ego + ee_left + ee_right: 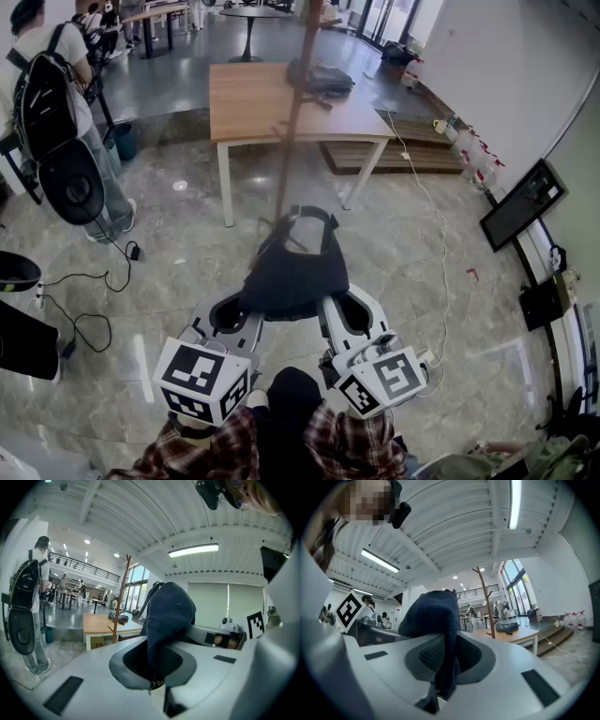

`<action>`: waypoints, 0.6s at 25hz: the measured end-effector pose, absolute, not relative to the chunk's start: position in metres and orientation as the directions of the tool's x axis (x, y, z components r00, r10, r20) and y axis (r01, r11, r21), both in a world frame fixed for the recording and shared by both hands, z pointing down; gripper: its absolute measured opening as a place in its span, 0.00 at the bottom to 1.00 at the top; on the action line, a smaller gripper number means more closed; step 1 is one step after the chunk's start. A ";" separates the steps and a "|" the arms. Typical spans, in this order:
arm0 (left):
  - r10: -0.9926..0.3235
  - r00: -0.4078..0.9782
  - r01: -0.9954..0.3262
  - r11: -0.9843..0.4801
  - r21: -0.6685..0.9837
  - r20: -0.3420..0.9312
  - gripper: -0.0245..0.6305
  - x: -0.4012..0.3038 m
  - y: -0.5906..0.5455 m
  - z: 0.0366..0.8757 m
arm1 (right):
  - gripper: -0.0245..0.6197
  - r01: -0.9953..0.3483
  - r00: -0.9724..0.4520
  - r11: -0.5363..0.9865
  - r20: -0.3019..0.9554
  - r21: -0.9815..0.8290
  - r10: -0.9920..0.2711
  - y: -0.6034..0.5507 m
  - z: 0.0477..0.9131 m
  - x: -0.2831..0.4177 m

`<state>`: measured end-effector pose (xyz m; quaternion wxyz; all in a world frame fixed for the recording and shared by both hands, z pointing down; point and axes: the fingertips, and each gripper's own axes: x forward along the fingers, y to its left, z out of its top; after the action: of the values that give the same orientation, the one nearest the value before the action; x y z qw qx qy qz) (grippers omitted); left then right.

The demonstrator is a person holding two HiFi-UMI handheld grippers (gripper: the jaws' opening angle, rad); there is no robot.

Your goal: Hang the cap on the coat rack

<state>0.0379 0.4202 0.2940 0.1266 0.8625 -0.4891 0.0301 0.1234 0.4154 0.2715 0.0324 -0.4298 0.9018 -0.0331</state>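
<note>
A dark navy cap (pixel 295 267) hangs between my two grippers, held up in the air over the floor. My left gripper (pixel 249 300) is shut on the cap's left edge, and my right gripper (pixel 330 302) is shut on its right edge. In the left gripper view the cap (pixel 171 611) rises out of the pinched jaws of the left gripper (pixel 154 677). The right gripper view shows the cap (pixel 431 616) clamped in the right gripper (pixel 443 681) the same way. The wooden coat rack (pixel 292 122) stands just beyond the cap, its pole (pixel 121 597) with pegs (pixel 487 602) ahead of both grippers.
A wooden table (pixel 253 98) with a dark bag (pixel 323 77) on it stands behind the rack. A person with a black backpack (pixel 52 103) stands at the left. Cables (pixel 84 300) lie on the floor at left, and a monitor (pixel 523 202) leans at right.
</note>
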 end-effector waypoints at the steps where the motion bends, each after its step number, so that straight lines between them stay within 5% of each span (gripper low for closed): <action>1: -0.835 0.521 -0.850 -0.490 0.191 0.178 0.07 0.038 0.416 0.296 | 0.08 -0.773 -0.628 0.628 -0.029 -0.093 -0.778 0.411 0.273 0.123; 15: -0.841 0.503 -0.859 -0.460 0.226 0.201 0.07 0.031 0.277 0.314 | 0.08 -0.758 -0.649 0.645 0.011 -0.102 -0.761 0.270 0.290 0.117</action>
<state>0.0314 0.2767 0.3141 0.1500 0.8537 -0.4977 0.0305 0.1170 0.2700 0.2901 0.0162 -0.4187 0.9067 -0.0487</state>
